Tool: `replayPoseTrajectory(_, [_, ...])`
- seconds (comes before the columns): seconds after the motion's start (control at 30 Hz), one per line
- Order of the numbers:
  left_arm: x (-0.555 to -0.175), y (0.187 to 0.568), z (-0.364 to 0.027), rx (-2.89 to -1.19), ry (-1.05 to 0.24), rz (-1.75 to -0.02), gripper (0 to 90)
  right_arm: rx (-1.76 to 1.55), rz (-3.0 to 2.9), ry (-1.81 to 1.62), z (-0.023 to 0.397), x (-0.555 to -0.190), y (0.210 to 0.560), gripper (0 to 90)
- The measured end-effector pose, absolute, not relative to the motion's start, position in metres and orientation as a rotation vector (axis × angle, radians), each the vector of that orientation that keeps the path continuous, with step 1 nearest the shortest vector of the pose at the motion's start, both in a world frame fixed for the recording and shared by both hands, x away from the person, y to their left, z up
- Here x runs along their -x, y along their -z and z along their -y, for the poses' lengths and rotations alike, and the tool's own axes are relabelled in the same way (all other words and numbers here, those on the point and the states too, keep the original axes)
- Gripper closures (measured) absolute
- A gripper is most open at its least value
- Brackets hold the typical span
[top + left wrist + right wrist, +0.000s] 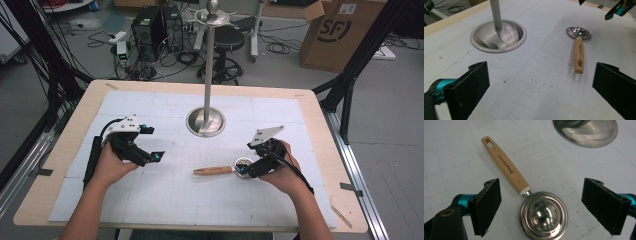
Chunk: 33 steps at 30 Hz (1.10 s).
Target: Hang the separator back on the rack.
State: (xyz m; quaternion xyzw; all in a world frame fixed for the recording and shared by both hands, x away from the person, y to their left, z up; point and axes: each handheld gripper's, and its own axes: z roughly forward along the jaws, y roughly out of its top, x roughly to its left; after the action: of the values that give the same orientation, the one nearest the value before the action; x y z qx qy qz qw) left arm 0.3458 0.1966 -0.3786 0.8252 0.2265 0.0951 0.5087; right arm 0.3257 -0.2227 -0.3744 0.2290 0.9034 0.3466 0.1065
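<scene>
A metal scoop with a pale wooden handle (212, 171) lies flat on the white gridded mat, its round steel head toward the right. My right gripper (248, 169) hovers just over that head, jaws wide apart and touching nothing. In the right gripper view the scoop (504, 162) lies below the right gripper (541, 206), with the steel head between the two black pads and clear of both. My left gripper (152, 143) is open over bare mat at the left. In the left gripper view the left gripper (541, 90) faces the scoop (579, 53) from a distance.
A steel stand with a dish-shaped base (205, 122) and a tall pole rises at the middle back of the mat; its base (498, 37) is also in the left gripper view. Beyond the wooden table edge (200, 86) are a stool (227, 45), computers (155, 27) and a cardboard box (340, 32).
</scene>
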Motion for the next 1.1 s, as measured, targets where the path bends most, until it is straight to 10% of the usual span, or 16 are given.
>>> replayPoseTrajectory(0.43, [-0.346, 0.378, -0.199, -1.979, -0.232, -0.552, 1.6, -0.551, -2.801, -0.785, 0.185, -0.341, 0.383, 16.2])
replayPoseTrajectory(1.1, [-0.345, 0.378, -0.197, -1.985, -0.23, -0.553, 1.6, -0.395, -2.964, -0.524, 0.162, -0.346, 0.408, 50.5])
